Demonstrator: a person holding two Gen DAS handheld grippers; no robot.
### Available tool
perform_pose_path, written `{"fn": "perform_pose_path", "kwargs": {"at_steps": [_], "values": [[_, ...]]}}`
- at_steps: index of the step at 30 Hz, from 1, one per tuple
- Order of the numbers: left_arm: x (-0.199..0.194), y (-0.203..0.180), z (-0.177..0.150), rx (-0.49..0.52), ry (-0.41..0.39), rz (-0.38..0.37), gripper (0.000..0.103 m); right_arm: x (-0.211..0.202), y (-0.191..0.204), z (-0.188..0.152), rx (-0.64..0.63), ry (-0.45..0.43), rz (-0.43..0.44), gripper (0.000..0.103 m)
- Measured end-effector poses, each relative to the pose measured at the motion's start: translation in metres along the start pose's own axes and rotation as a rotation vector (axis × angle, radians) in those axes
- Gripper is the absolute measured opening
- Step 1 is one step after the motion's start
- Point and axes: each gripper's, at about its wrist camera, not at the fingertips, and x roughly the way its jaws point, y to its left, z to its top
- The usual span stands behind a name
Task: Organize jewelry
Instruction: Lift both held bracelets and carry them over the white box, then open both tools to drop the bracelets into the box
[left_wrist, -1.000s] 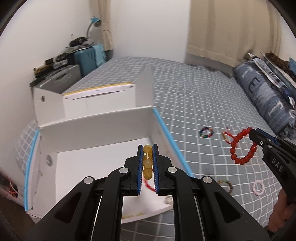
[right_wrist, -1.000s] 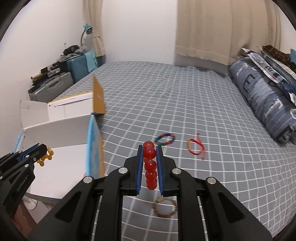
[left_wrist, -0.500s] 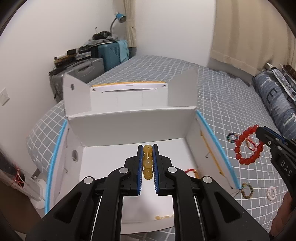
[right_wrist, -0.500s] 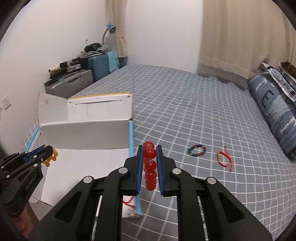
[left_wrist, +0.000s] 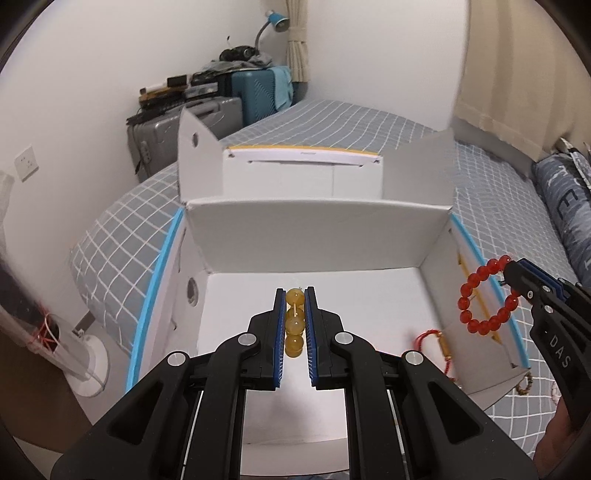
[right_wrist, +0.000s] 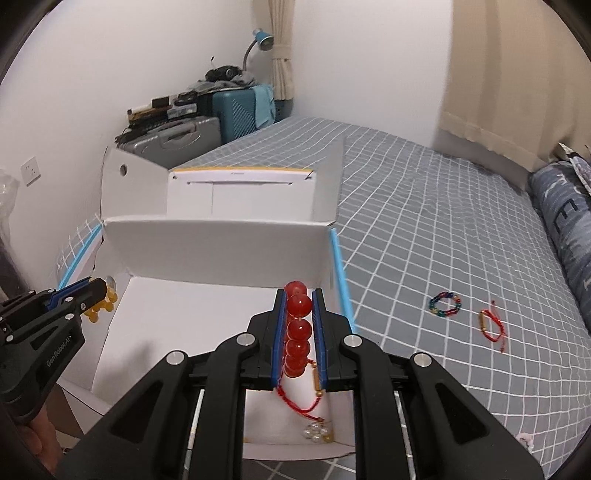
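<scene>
Jewelry is being gathered from a bed into a white box, and both views are showing a bracelet on its way in.

Left wrist view: the left claw (left_wrist: 294, 325) is hovering above the box (left_wrist: 314, 243), its two fingers nearly pressed together and pinching a yellow bracelet (left_wrist: 295, 320) by a few of its beads, so the loop is hanging clear of the floor of the box, likely for a drop inside. At the right edge the right claw (left_wrist: 511, 275) is gripping a red bracelet (left_wrist: 480, 295), which is dangling as a full ring over the right wall of the box. A red cord bracelet (left_wrist: 430, 338) is already lying inside, in the right corner. A brown bracelet (left_wrist: 524, 384) is lying on the bed just outside that wall.

Right wrist view: the right claw (right_wrist: 298, 332) is pointing into the right part of the box (right_wrist: 221, 254), its fingers closed narrowly on the red bracelet (right_wrist: 297, 328), with beads stacked in a line between the blue pads. Below it the red cord bracelet (right_wrist: 301, 398) and a pearl piece (right_wrist: 316, 432) are resting on the floor of the box. At the left the left claw (right_wrist: 101, 291) is holding the yellow bracelet (right_wrist: 99, 304) over the left side of the box. Out on the checked bed (right_wrist: 424, 221), a multicolor bracelet (right_wrist: 446, 304) and another red cord (right_wrist: 491, 325) are waiting well apart from the box, probably next.
</scene>
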Motion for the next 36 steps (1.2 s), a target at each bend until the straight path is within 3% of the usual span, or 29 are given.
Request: {"fn": "perform_pose_path", "kwargs": {"at_steps": [15, 25, 26, 28, 29, 32, 33, 36], "values": [[0.033, 0.016, -0.014, -0.025, 0.075, 0.003, 0.009, 0.045, 0.017, -0.018, -0.023, 0.104, 0.009, 0.013], [0.035, 0.017, -0.015, -0.029, 0.072, 0.022, 0.011, 0.059, 0.019, -0.023, -0.024, 0.156, 0.014, 0.013], [0.035, 0.017, -0.015, -0.030, 0.072, 0.023, 0.013, 0.059, 0.019, -0.024, -0.025, 0.157, 0.015, 0.014], [0.033, 0.018, -0.015, -0.035, 0.067, 0.024, 0.027, 0.057, 0.019, -0.023, -0.025, 0.146, 0.010, 0.018], [0.032, 0.019, -0.015, -0.039, 0.061, 0.029, 0.040, 0.055, 0.018, -0.023, -0.024, 0.142, 0.012, 0.026], [0.027, 0.019, -0.014, -0.039, 0.038, 0.045, 0.055, 0.050, 0.017, -0.021, -0.010, 0.128, 0.019, 0.043], [0.025, 0.019, -0.013, -0.042, 0.033, 0.041, 0.065, 0.048, 0.016, -0.020, -0.008, 0.122, 0.015, 0.049], [0.021, 0.018, -0.012, -0.042, 0.020, 0.044, 0.072, 0.043, 0.012, -0.018, 0.007, 0.106, 0.016, 0.061]]}}
